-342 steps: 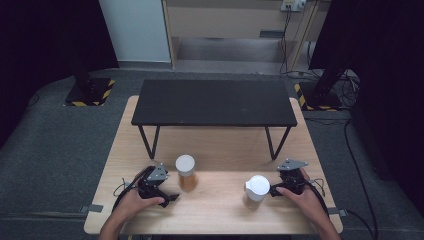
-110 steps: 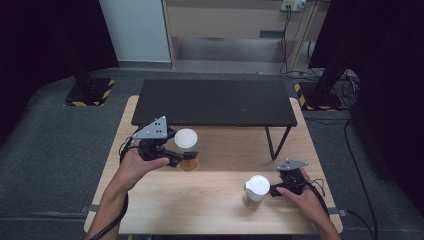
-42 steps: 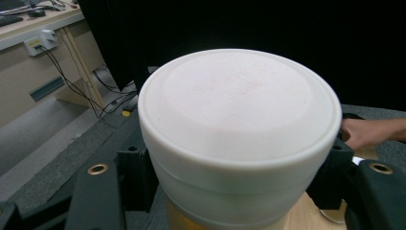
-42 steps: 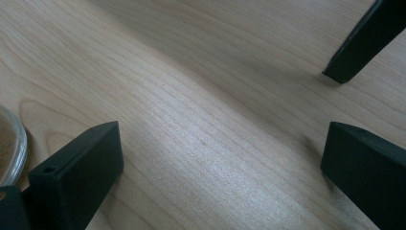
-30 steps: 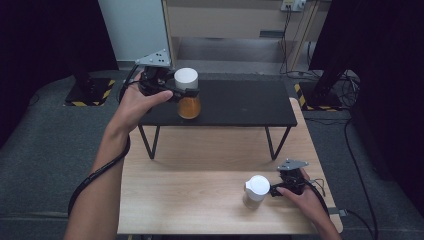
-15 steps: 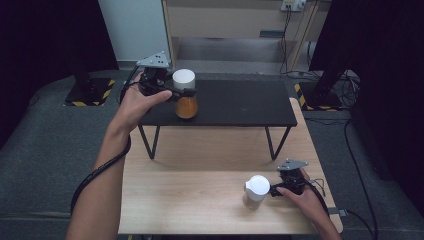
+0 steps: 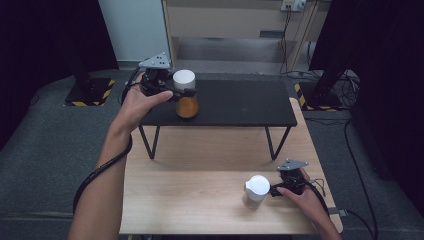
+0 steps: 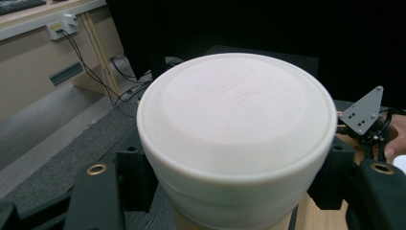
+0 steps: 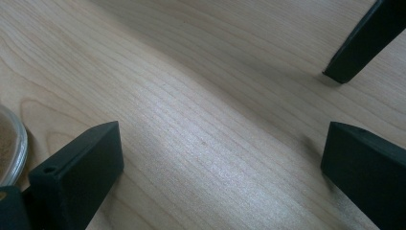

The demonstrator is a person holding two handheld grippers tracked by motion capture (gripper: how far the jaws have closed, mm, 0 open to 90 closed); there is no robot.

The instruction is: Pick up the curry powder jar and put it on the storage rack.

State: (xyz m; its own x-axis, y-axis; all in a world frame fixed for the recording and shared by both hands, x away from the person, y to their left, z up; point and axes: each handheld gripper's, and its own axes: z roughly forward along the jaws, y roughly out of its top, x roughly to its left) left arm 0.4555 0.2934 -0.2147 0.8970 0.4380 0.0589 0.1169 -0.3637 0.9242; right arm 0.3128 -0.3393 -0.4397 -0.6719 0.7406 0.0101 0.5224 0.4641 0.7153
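- My left gripper (image 7: 186,93) is clamped on the orange jar (image 7: 187,106) just under its white lid (image 7: 183,79); the jar hangs upright over the black shelf (image 7: 240,102), base at or just above its top, contact not clear.
- In the left gripper view, the lid (image 8: 237,115) sits between both jaws, with the pads against the jar's sides.
- My right gripper (image 7: 274,190) rests on the wooden table (image 7: 200,170), jaws wide with bare wood between them.
- A second white-lidded jar (image 7: 255,191) stands just beside the right gripper's tips, ungripped.
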